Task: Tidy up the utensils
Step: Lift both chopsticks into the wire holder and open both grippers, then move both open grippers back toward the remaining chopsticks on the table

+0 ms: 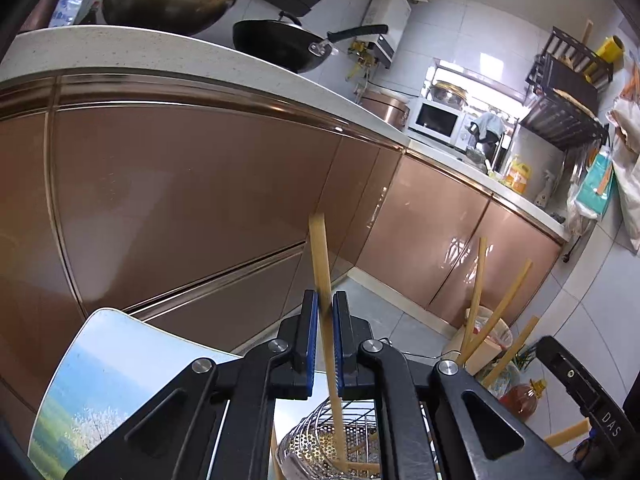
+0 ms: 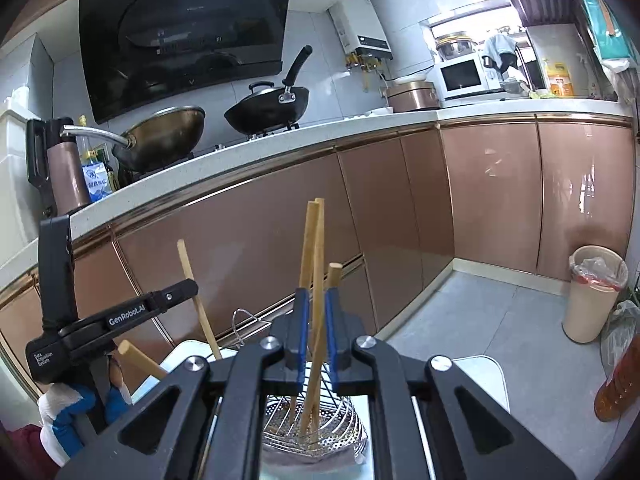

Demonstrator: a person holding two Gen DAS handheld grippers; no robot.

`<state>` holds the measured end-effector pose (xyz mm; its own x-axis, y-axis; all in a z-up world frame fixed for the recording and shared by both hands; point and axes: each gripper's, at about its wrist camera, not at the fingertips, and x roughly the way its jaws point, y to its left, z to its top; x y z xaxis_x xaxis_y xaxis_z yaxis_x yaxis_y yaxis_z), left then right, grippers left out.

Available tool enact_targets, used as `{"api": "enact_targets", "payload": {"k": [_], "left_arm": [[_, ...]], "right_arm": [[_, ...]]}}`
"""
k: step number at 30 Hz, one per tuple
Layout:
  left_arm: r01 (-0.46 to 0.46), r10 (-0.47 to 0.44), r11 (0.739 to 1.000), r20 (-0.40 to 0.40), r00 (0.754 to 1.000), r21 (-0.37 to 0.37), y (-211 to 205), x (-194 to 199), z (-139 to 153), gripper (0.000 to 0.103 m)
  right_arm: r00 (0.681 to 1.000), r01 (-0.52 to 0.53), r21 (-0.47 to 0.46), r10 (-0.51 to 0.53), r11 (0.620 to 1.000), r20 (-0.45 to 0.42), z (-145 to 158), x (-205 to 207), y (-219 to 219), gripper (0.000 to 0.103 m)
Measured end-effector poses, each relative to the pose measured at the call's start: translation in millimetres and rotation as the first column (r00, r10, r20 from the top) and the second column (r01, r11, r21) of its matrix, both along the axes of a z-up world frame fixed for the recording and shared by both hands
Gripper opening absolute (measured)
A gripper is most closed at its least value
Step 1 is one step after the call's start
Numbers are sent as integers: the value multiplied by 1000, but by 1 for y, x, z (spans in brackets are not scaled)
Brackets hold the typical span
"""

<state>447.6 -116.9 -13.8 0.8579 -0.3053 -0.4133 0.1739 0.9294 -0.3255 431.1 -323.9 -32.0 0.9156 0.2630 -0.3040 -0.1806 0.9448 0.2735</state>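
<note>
Between the blue pads of the left gripper [image 1: 327,340] one chopstick [image 1: 322,264] is pinched upright, its lower end down in the wire utensil basket [image 1: 320,440]; the right gripper [image 2: 316,336] is narrowed on a second chopstick [image 2: 319,280] over the same basket [image 2: 320,420]. Beyond stand brown cabinet doors [image 2: 480,200], then the counter with two woks [image 2: 268,108]

Chopsticks [image 2: 316,320] stand in the wire holder [image 2: 320,420] below the right hand-held gripper [image 2: 316,332]. Two woks [image 2: 268,108] sit on the desk [image 2: 240,160] behind. A bin [image 2: 592,296] stands on the floor [image 2: 480,320], right.
</note>
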Motion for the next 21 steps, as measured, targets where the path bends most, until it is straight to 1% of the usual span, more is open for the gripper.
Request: {"api": "enact_targets", "payload": {"k": [2,4,6,9,10,11,12,13,14,17,21], "left_arm": [[1,-1,1000,-4,1000,-18,4,-2,2,6],[-5,5,1000,1,1000,-19,8,-7,5,8],[-9,9,1000,2,1000,-21,12,-12,7,15],[-19,20,999,6,1000,-32,21,-21,15,21],[-25,25,999,10,1000,-40,25,-26,18,23],[-33,34,998,14,999,-48,31,-31,22,27],[-40,41,998,17,999,-51,35,-34,25,32],[-47,48,997,21,999,-54,40,-39,29,35],[-52,53,997,25,998,-55,44,-44,34,38],[-66,68,997,45,997,-37,58,-62,51,38],[-81,82,997,55,995,-13,77,-90,72,38]], "right_arm": [[1000,16,17,-16,1000,-1,0,-3,-5,8],[1000,27,25,-27,999,-4,2,-7,-7,8],[1000,31,32,-31,999,0,6,-13,-8,9],[999,33,36,-34,999,22,19,-28,-8,10],[999,39,35,-40,999,33,25,-34,-8,13],[998,47,33,-48,998,43,29,-40,-8,22],[997,55,34,-57,998,53,34,-47,-9,26],[996,60,38,-62,997,60,39,-53,-9,32],[996,63,45,-66,997,64,44,-59,-10,32],[995,72,52,-75,996,69,58,-80,-8,32],[995,75,20,-76,997,64,73,-104,0,32]]}}
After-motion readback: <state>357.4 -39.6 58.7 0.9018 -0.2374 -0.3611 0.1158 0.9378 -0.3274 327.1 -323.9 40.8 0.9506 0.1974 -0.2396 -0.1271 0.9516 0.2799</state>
